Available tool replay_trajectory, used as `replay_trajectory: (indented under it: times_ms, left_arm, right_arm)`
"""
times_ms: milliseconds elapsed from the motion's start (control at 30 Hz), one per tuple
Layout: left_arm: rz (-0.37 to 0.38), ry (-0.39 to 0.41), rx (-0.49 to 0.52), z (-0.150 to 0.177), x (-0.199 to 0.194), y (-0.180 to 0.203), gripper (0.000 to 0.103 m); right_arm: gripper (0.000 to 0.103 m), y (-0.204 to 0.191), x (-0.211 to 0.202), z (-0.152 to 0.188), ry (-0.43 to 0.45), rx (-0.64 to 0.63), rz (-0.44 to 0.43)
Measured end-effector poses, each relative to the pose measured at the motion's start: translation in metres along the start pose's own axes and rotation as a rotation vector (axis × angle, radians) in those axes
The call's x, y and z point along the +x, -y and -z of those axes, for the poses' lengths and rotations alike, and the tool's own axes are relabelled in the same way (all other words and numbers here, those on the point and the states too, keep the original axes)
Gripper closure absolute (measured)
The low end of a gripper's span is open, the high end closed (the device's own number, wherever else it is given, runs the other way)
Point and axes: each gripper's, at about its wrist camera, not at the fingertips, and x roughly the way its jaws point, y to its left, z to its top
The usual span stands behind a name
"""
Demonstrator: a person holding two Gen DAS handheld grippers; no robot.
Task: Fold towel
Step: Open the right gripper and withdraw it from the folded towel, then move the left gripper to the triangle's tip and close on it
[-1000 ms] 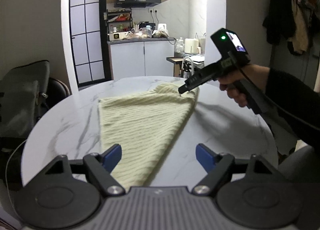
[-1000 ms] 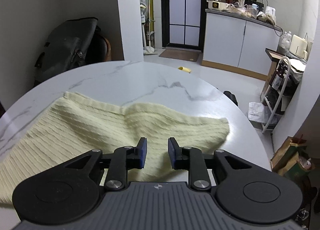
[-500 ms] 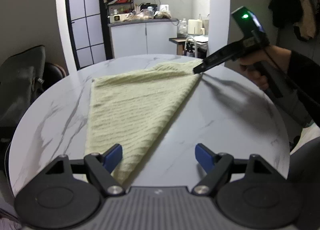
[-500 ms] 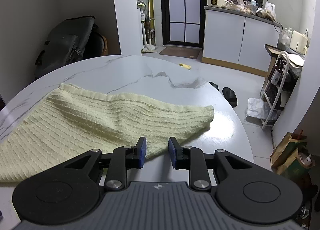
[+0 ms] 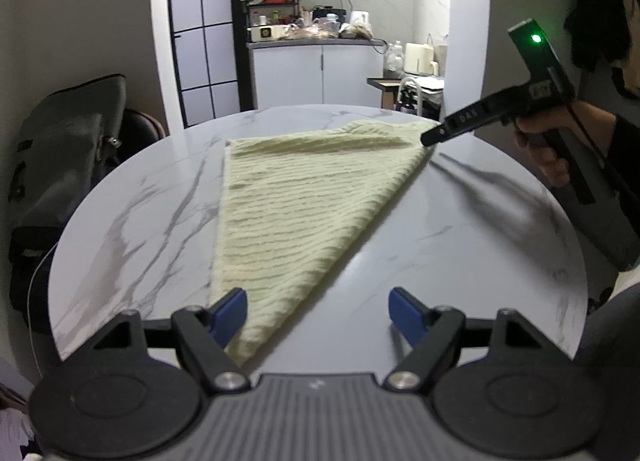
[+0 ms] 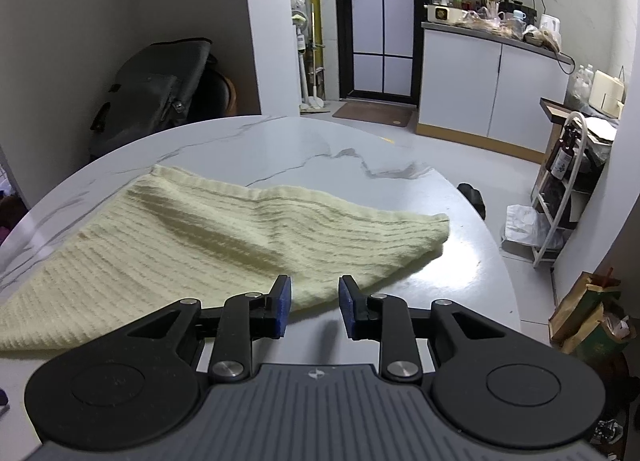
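Round and white, the marble table [image 5: 460, 229] holds a pale yellow towel [image 5: 304, 197] folded into a triangle. I see my left claw [image 5: 318, 315] spread wide open, with nothing in it. One towel corner lies right at its left finger [image 5: 230, 311]. My right claw [image 6: 314, 303] has a small gap between its blue pads and grips nothing. The towel's long edge lies just ahead of it. Behind the table are kitchen cabinets [image 6: 496, 93] and a dark bag [image 5: 64, 141].
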Motion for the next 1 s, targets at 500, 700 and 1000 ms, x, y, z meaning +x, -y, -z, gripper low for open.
replay_trajectory:
  times_ms: [500, 700, 1000]
  left_arm:
    - [-0.038, 0.006, -0.031, 0.009, -0.011, -0.014, 0.029]
    - [-0.068, 0.019, -0.035, 0.013, -0.015, -0.019, 0.043]
    - [-0.065, 0.037, -0.020, 0.016, -0.021, -0.019, 0.080]
  right_arm:
    - [0.073, -0.028, -0.014, 0.006, 0.032, -0.011, -0.039]
    - [0.073, -0.030, -0.014, 0.009, 0.030, -0.029, -0.052]
    - [0.073, -0.035, -0.015, 0.014, 0.028, -0.056, -0.072]
